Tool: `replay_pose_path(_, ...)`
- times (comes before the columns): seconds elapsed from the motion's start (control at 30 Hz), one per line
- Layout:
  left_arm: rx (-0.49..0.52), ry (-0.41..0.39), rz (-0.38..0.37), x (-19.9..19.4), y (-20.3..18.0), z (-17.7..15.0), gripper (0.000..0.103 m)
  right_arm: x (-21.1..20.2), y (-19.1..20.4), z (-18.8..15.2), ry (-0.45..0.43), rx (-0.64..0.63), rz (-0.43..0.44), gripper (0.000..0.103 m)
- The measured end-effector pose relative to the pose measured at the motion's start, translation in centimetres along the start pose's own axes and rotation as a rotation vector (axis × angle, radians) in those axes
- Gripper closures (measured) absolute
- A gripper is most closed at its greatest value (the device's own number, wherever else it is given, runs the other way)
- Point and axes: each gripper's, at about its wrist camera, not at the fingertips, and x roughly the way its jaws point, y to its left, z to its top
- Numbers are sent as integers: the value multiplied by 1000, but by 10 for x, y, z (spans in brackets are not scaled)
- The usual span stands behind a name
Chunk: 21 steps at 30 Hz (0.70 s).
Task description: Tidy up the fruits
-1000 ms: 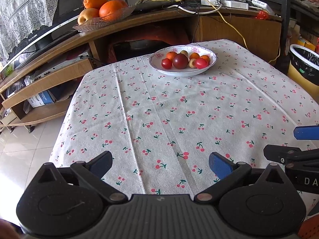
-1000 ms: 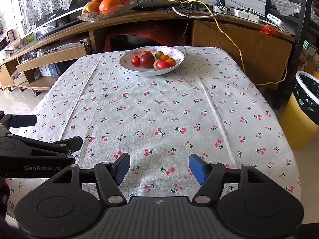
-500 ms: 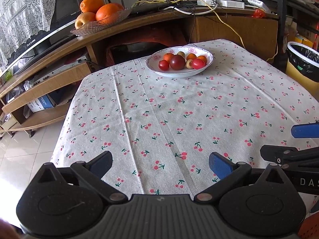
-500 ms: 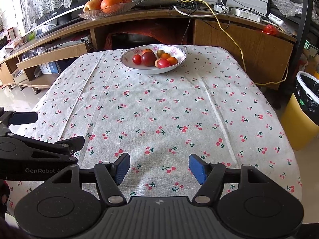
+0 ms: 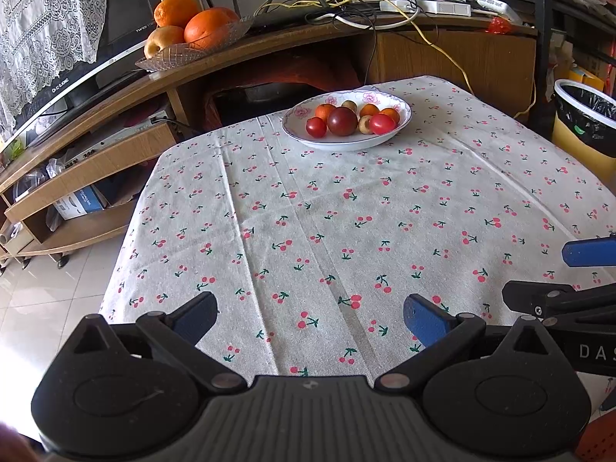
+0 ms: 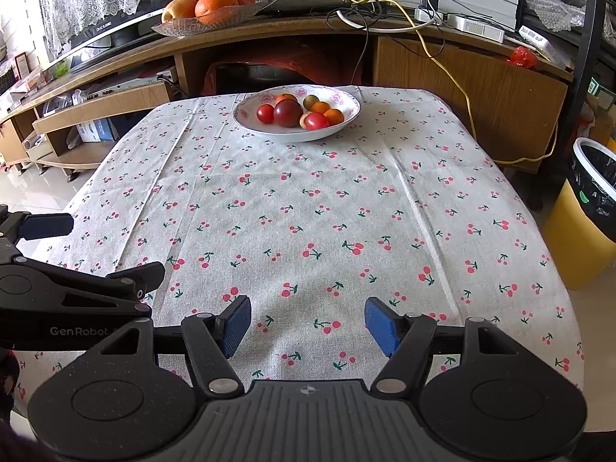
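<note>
Both grippers hover low over the near edge of the cherry-print tablecloth point(image 5: 308, 208), side by side and pointing toward the far end; the left gripper point(image 5: 310, 317) and the right gripper point(image 6: 308, 325) each have their blue fingers spread wide, holding nothing. The fruits point(image 5: 348, 119) lie together in the white flowered plate point(image 5: 402, 106) at the far end, well apart from both. Compared with a second ago, the plate sits slightly lower and larger in both views, and the finger spread is unchanged.

Home living rm: TV point(image 5: 77, 69), lace cloth point(image 5: 46, 19), cherry-print tablecloth point(image 5: 346, 211).
</note>
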Motion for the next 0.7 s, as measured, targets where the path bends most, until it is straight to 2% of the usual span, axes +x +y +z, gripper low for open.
replay_pose_path(0.7, 4, -2, 2, -1, 1, 0, 0, 0, 0, 1, 1, 0, -1, 42)
